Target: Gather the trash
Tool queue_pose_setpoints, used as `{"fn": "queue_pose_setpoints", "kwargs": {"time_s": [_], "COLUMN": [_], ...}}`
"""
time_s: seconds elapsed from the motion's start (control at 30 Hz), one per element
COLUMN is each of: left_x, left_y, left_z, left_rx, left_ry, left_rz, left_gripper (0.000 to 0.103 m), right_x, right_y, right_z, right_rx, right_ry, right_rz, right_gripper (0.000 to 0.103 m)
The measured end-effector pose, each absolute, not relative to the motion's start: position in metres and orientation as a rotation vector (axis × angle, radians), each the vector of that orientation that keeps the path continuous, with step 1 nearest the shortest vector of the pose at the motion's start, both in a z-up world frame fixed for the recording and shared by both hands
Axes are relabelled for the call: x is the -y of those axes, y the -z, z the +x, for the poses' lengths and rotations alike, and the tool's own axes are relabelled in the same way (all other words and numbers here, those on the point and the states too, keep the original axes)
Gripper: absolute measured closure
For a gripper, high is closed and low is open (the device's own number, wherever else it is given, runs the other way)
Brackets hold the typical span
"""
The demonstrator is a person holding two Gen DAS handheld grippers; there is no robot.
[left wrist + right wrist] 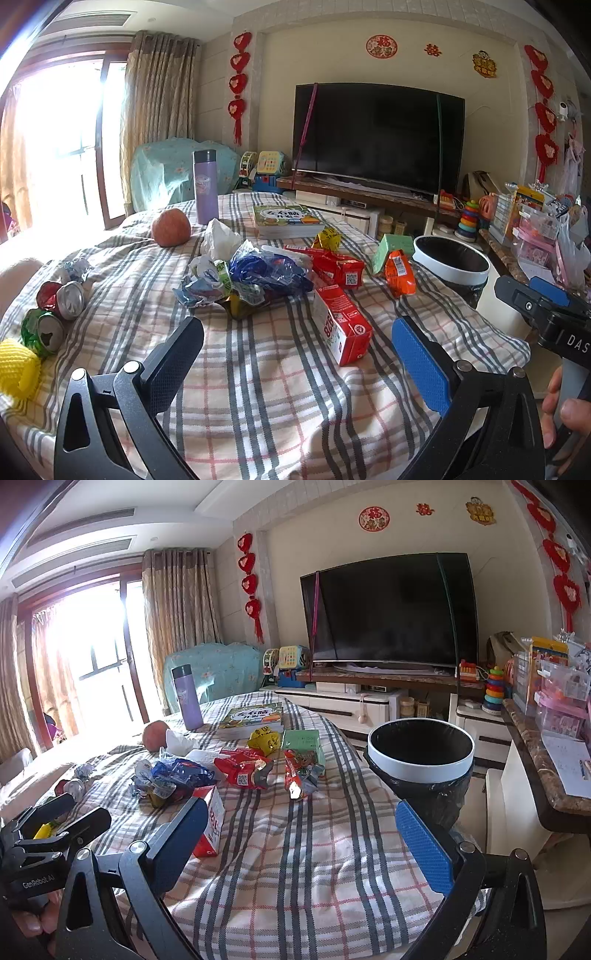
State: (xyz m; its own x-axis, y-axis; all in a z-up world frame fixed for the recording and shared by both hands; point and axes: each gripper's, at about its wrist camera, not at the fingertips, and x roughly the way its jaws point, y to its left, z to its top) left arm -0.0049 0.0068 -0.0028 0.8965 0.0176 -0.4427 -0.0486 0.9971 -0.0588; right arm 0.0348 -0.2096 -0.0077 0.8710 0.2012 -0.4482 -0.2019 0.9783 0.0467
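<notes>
Trash lies on a plaid-covered table (pixel 266 369): a red carton (pixel 341 323), a red wrapper (pixel 332 267), an orange wrapper (pixel 399 272), a blue crumpled bag (pixel 266 271), a white tissue (pixel 219 240), a yellow wrapper (pixel 327 239), a green box (pixel 393 249), crushed cans (pixel 61 301) at the left. My left gripper (pixel 295 350) is open and empty above the cloth, just short of the carton. My right gripper (pixel 299 834) is open and empty, with the carton (pixel 212 818) by its left finger. A white-rimmed trash bin (pixel 421 764) with a black liner stands at the table's right edge.
An apple (pixel 170 227), a purple flask (pixel 205 186) and a book (pixel 286 221) sit at the table's far side. A yellow foam net (pixel 16 367) lies at the left edge. A TV (pixel 376 136), toys and a cluttered counter (pixel 546 738) stand beyond and right.
</notes>
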Motion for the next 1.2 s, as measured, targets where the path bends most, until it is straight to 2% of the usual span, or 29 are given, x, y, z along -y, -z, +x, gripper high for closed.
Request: {"fn": "queue_pose_setpoints", "kwargs": {"time_s": [0.83, 1.2], "left_x": [-0.004, 0.003], "left_y": [0.008, 0.016], "left_z": [0.003, 0.027], "left_rx": [-0.479, -0.563], "left_ry": [-0.029, -0.004], "left_rz": [-0.067, -0.063], "left_gripper": [0.001, 0.001], "right_x": [0.212, 0.216], "right_y": [0.015, 0.028], "right_z": [0.042, 0.067], "right_rx": [-0.504, -0.592], "right_ry": [-0.223, -0.254], "right_rz": [0.014, 0.014], "right_gripper": [0.001, 0.001]}}
